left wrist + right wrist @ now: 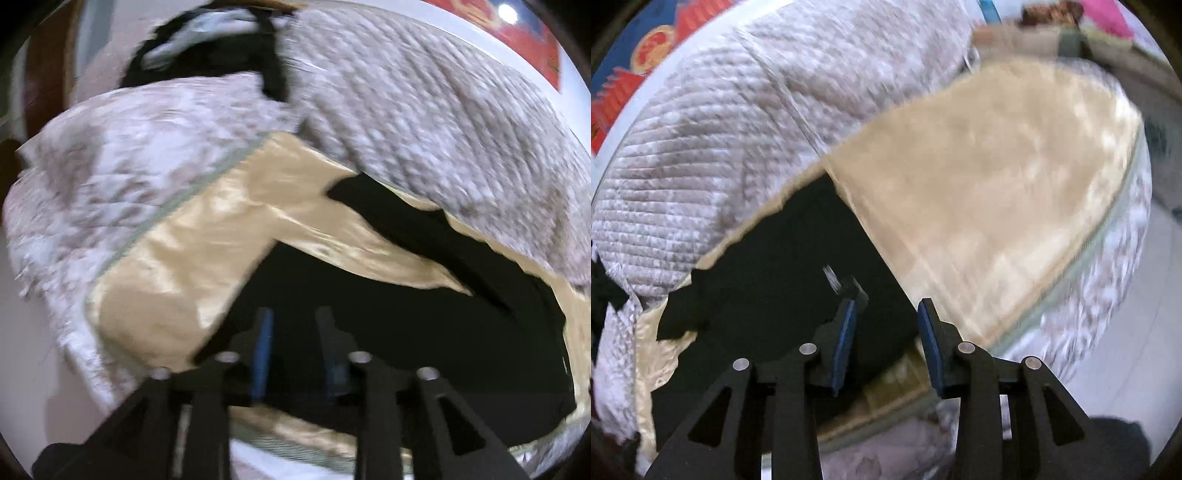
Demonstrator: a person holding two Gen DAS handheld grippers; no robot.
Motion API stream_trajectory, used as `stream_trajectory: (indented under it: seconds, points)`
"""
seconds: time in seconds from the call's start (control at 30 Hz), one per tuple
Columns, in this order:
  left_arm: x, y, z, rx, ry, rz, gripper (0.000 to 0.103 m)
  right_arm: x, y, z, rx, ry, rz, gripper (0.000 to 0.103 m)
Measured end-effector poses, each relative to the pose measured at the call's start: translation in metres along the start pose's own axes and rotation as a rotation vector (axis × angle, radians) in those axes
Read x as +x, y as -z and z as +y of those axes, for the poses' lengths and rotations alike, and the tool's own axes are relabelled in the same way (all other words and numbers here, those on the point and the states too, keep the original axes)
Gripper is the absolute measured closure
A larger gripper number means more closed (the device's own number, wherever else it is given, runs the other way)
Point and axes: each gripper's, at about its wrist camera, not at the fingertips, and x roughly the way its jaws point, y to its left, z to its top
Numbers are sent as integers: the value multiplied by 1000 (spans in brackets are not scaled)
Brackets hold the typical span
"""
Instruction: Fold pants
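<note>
so the black pants (424, 314) are lying on a shiny cream satin sheet (177, 258) on the bed, with a grey quilted blanket (424, 110) bunched up along the far side and touching the top edge of the fabric. both views are pretty motion-blurred, so take details with salt. the right tool (886, 317) is spread apart with nothing between its blue pads (846, 343), hovering over the right-hand edge of the pants near a small pale tag-looking thing (833, 278), can't tell what it really is. the left tool (291, 325) also looks parted and empty over the dark cloth, though it's harder to read against all that black. my guess on handling: light, floppy fabric, no stiffness at all, and that satin underneath probably lets it slide around when dragged. i'd pinch right at an edge or hem corner, both layers, one tool each side, and lift rather than pull.
</note>
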Motion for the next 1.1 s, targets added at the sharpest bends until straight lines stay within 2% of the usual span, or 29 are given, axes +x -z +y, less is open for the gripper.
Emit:
stream_trajectory:
  seconds: [0.03, 0.13, 0.2, 0.23, 0.27, 0.3, 0.4, 0.53, 0.63, 0.7, 0.77, 0.8, 0.87, 0.93, 1.0, 1.1]
  points:
    - [6, 3, -8, 25, 21, 17, 68, 3, 1, 9, -45, -31, 4, 67]
    - [26, 15, -15, 62, 2, 99, 68, 22, 12, 31, -161, -82, 75, 67]
    - [38, 24, -9, 53, -25, 171, 68, 46, 23, 26, -177, -17, 164, 67]
    - [39, 26, -6, 47, -27, 173, 68, 54, 26, 18, -152, -1, 198, 68]
    - [35, 25, -4, 49, -33, 160, 68, 58, 28, 9, -119, -1, 212, 74]
    - [34, 23, -6, 50, -46, 153, 68, 55, 27, 5, -110, -4, 196, 76]
    - [34, 14, -14, 61, -20, 141, 68, 43, 19, 9, -127, 28, 149, 75]
    - [47, -6, -42, 125, 9, 127, 68, 49, 5, 38, -210, -39, 134, 74]
    - [67, -24, -62, 183, 7, 127, 68, 73, -2, 69, -296, -93, 173, 71]
    - [79, -34, -62, 197, -29, 127, 68, 91, -1, 83, -348, -100, 218, 69]
    - [94, -41, -57, 205, -97, 119, 68, 108, -4, 92, -377, -109, 246, 69]
    - [101, -42, -51, 196, -141, 125, 68, 113, -5, 95, -385, -101, 253, 69]
    - [112, -40, -36, 155, -177, 155, 68, 122, -7, 95, -395, -90, 252, 68]
    - [111, -40, -33, 138, -172, 143, 68, 134, -10, 89, -382, -46, 252, 68]
    - [106, -40, -38, 146, -165, 128, 67, 137, -13, 80, -330, -73, 259, 68]
    - [103, -38, -42, 139, -137, 117, 61, 126, -17, 81, -320, -88, 202, 68]
